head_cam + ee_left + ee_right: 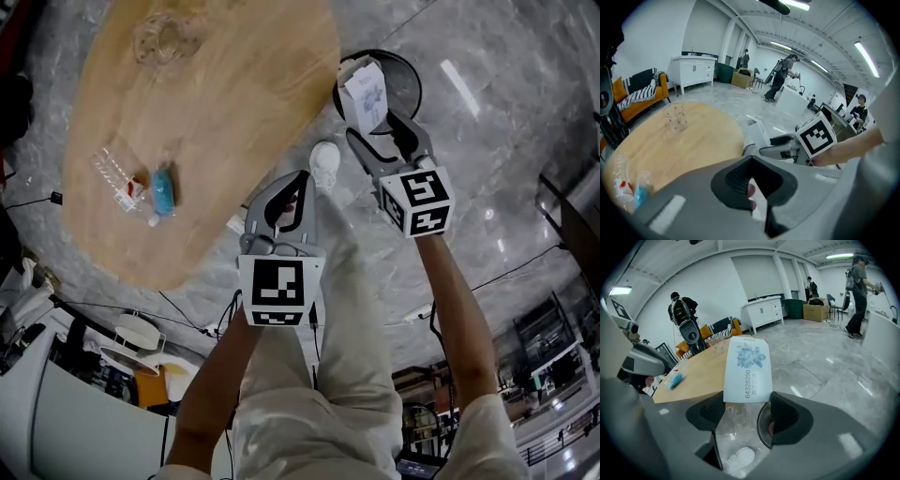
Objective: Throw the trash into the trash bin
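Observation:
My right gripper (378, 128) (743, 412) is shut on a white packet (364, 94) (747, 371) with a blue flower print, held upright. It hangs over the near rim of the round black trash bin (410, 77) (762, 427) on the floor. My left gripper (298, 180) (751, 161) hovers beside the table's edge with its tips together and nothing held. On the oval wooden table (216, 112) lie a crushed clear bottle (120, 180) (619, 183) and a blue wrapper (163, 190) (675, 378). From the left gripper view I see the right gripper (776, 151) with the packet (757, 132).
A clear glass (167, 37) (676, 116) stands at the table's far end. The person's white shoe (325, 161) (738, 460) is next to the bin. Cables run over the marble floor. Farther off are a white cabinet (693, 72), an orange sofa (644, 96) and other people.

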`<act>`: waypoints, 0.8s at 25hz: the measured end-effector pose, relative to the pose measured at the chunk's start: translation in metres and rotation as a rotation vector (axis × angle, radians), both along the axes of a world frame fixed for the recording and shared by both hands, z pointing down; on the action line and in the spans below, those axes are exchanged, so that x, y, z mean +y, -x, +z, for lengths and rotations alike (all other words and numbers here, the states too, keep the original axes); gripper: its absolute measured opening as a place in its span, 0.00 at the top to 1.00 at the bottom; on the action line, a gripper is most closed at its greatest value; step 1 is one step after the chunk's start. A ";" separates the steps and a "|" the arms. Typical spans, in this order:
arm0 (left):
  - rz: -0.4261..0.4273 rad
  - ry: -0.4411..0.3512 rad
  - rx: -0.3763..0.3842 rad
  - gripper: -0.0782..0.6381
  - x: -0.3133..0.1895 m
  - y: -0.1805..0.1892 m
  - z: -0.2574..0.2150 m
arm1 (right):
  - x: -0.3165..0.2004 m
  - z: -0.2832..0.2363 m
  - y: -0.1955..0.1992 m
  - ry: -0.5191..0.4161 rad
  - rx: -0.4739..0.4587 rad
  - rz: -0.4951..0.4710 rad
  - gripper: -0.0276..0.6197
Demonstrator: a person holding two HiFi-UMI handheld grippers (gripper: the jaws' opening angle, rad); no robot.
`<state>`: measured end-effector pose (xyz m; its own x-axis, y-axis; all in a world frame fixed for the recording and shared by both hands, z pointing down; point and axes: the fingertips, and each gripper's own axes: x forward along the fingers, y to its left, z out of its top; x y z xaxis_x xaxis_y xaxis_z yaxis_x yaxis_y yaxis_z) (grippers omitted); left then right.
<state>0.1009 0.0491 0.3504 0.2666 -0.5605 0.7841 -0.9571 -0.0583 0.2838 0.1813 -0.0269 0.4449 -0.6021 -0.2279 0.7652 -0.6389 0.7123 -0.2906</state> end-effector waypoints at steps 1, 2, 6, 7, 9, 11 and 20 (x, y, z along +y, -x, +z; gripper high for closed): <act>-0.002 0.009 0.009 0.89 -0.003 -0.004 0.003 | -0.002 0.004 -0.006 0.004 0.006 0.012 0.45; -0.004 0.019 0.017 0.89 -0.004 -0.008 0.006 | -0.004 0.009 -0.012 0.011 0.013 0.025 0.45; 0.026 0.038 0.021 0.89 -0.012 -0.024 0.024 | -0.007 0.036 -0.032 0.037 0.047 0.076 0.45; 0.034 0.039 0.022 0.89 -0.014 -0.027 0.028 | -0.007 0.042 -0.035 0.043 0.054 0.084 0.45; 0.039 0.047 0.029 0.89 -0.018 -0.034 0.036 | -0.005 0.054 -0.042 0.056 0.069 0.095 0.45; 0.045 0.054 0.031 0.89 -0.022 -0.041 0.045 | -0.004 0.067 -0.050 0.069 0.085 0.107 0.45; 0.125 0.072 -0.022 0.89 -0.026 -0.052 0.082 | -0.004 0.137 -0.071 0.130 0.193 0.126 0.45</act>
